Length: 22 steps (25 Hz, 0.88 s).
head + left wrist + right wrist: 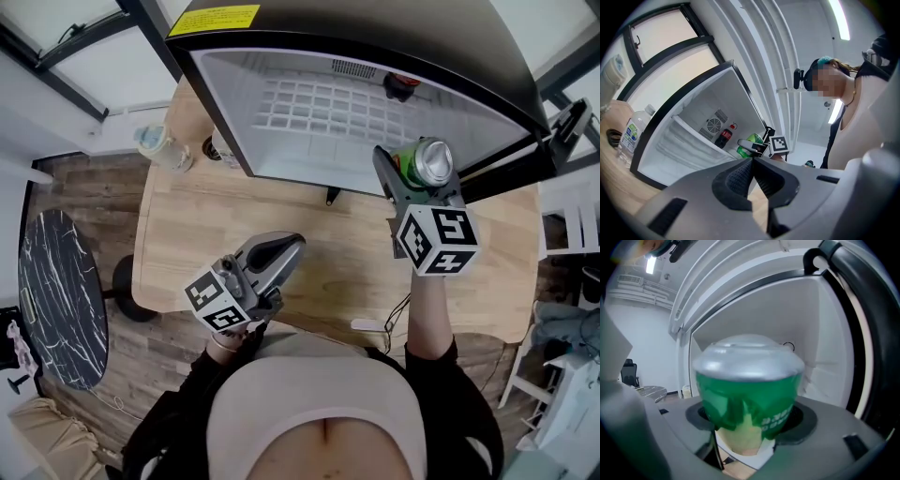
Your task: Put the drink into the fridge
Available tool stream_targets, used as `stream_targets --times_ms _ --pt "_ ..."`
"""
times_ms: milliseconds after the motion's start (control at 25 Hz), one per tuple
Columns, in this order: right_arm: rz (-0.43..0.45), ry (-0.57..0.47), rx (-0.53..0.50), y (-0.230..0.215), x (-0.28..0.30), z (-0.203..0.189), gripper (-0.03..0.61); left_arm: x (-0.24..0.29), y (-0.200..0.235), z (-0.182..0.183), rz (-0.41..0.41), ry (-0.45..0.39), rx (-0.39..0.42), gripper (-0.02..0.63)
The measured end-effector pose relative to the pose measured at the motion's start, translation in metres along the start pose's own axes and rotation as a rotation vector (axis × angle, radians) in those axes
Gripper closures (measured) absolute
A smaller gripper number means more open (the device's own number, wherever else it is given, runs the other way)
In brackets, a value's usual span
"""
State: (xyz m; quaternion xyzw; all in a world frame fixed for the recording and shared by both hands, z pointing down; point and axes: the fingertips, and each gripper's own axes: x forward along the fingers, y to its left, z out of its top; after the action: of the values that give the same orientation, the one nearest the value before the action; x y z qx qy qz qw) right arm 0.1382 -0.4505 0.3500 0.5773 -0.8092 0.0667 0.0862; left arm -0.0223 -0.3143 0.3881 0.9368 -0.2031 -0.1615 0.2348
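The right gripper (pixel 419 184) has its jaws pinching a green can (pixel 432 160), held just before the open fridge (pixel 281 122) at the worktop's (pixel 328 246) far edge. The left gripper (pixel 292 244) has its jaws pressed together on nothing, over the near edge.

a pale wooden surface (pixel 234 216) carries a labelled bottle (pixel 632 131) standing at its far left. a dark ring (pixel 614 137) lies just beside it, and a second clear bottle (pixel 157 145) is near the edge. a round black marble table (pixel 56 300) stands apart on the plank floor (pixel 94 183).
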Motion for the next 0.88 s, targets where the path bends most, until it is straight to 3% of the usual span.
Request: stream_targets --times_ms 600,880 --pt "-0.025 0.006 0.025 -0.022 0.04 0.012 0.229 -0.023 0.007 0.0 0.056 -0.024 -0.014 0.601" --pt "-0.048 0.025 -0.012 -0.036 0.057 0.012 0.229 -0.026 0.008 -0.002 0.064 -0.02 -0.019 0.601"
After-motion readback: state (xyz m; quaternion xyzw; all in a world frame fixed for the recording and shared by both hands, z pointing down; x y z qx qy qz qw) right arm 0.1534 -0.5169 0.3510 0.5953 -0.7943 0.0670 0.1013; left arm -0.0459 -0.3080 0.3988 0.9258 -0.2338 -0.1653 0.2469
